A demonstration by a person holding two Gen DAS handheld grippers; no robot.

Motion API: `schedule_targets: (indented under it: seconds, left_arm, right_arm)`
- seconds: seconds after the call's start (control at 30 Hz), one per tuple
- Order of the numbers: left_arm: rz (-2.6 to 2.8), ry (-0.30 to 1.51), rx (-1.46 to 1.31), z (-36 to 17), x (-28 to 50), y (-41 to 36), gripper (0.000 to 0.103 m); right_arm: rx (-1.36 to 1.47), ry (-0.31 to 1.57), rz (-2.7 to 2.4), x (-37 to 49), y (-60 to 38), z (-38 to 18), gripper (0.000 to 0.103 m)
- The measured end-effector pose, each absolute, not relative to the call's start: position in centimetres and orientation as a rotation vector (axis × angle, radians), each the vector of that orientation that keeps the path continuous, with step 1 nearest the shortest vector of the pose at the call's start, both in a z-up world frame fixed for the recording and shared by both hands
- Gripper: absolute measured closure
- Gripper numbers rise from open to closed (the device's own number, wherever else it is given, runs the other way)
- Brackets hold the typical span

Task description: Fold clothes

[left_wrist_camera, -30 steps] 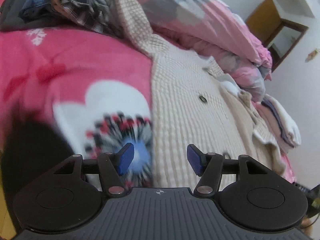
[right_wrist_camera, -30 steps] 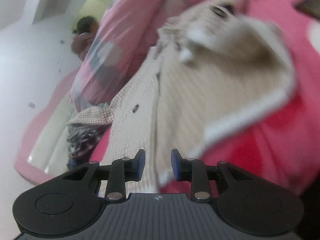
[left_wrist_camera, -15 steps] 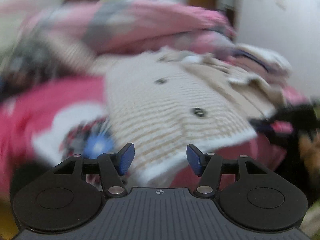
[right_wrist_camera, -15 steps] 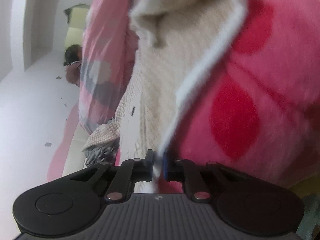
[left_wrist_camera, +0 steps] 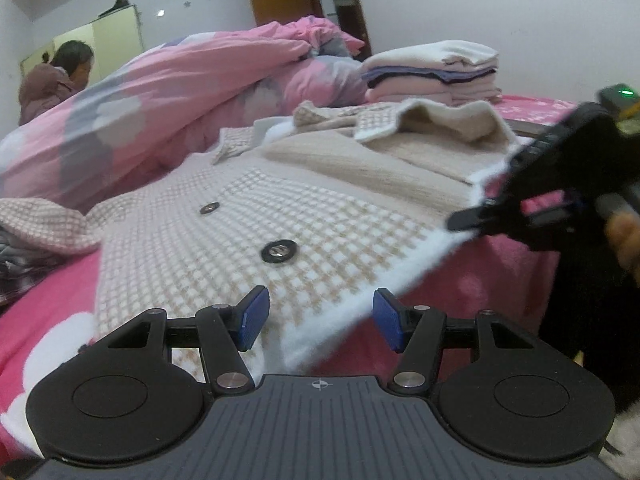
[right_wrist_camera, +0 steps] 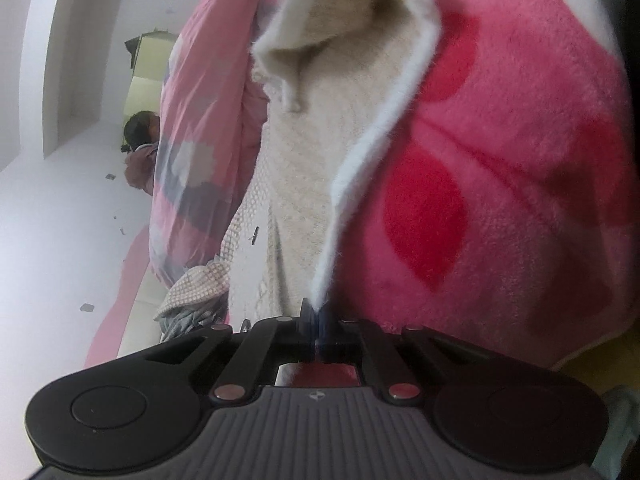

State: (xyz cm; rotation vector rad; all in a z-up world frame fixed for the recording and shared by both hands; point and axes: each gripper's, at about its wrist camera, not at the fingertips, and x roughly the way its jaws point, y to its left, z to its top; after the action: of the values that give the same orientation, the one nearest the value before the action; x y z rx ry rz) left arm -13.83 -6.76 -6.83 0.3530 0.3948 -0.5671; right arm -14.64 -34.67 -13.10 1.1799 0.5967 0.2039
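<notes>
One checked cardigan [left_wrist_camera: 248,236] lies on the bed [left_wrist_camera: 492,280] — two buttons [left_wrist_camera: 279,251] showing; right tongs [right_wrist_camera: 317,316] pinch its white hem, left tongs [left_wrist_camera: 320,320] spread, empty.

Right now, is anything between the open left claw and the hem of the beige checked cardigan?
Nothing visible. The left claw is open, with the cardigan's white hem directly ahead between its fingers. The right claw has just closed on the same edge farther along.

soft, even indoor light with faint shadows; strong fisheye bending at the edges; motion blur smears the right gripper [left_wrist_camera: 532,208] in the left view.
</notes>
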Motion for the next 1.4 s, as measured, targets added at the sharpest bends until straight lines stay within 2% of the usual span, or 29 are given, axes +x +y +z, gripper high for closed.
schedule_targets:
  seconds: [0.23, 0.47, 0.6, 0.67, 0.73, 0.8, 0.93, 1.03, 1.07, 1.1, 1.33, 1.4]
  left_arm:
    - [-0.562, 0.446, 0.224, -6.1, -12.5, -5.0, 0.046]
    - [-0.55, 0.531, 0.133, -5.8, -12.5, -2.9, 0.045]
    - [-0.55, 0.545, 0.065, -4.3, -10.9, -2.3, 0.044]
    - [-0.54, 0.549, 0.041, -3.7, -9.5, -2.7, 0.044]
    - [-0.529, 0.553, 0.017, -3.2, -8.1, -3.0, 0.044]
    - [-0.522, 0.548, 0.005, -3.2, -7.0, -3.7, 0.044]
    - [-0.527, 0.529, 0.009, -3.5, -5.7, -5.1, 0.044]
    - [-0.523, 0.526, 0.039, -4.0, -4.9, -6.3, 0.044]
    - [-0.522, 0.526, 0.05, -4.2, -4.7, -6.7, 0.044]
    - [-0.516, 0.534, 0.054, -4.4, -4.4, -7.0, 0.044]
    - [-0.482, 0.586, 0.008, -5.4, -3.4, -6.4, 0.044]
    - [-0.481, 0.587, 0.005, -5.5, -3.3, -6.3, 0.044]
  right_arm:
    - [1.114, 0.571, 0.269, -14.7, -34.4, -12.5, 0.1]
    - [1.068, 0.657, 0.303, -14.0, -32.6, -13.1, 0.1]
    - [0.951, 0.647, 0.279, -15.2, -33.1, -11.4, 0.099]
    - [0.817, 0.596, 0.222, -16.3, -33.9, -9.1, 0.098]
    - [0.676, 0.533, 0.152, -17.5, -34.7, -6.7, 0.092]
    - [0.502, 0.445, 0.062, -18.4, -34.9, -4.0, 0.078]
    - [0.102, 0.32, -0.05, -17.9, -33.3, 0.1, 0.074]
    - [-0.227, 0.288, -0.073, -15.1, -30.1, 0.8, 0.069]
    - [-0.325, 0.285, -0.07, -14.0, -29.0, 0.6, 0.061]
    - [-0.406, 0.29, -0.061, -12.7, -28.1, 0.1, 0.06]
    - [-0.83, 0.381, -0.107, -4.3, -25.1, -5.1, 0.065]
    - [-0.898, 0.416, -0.124, -3.0, -25.4, -6.1, 0.08]
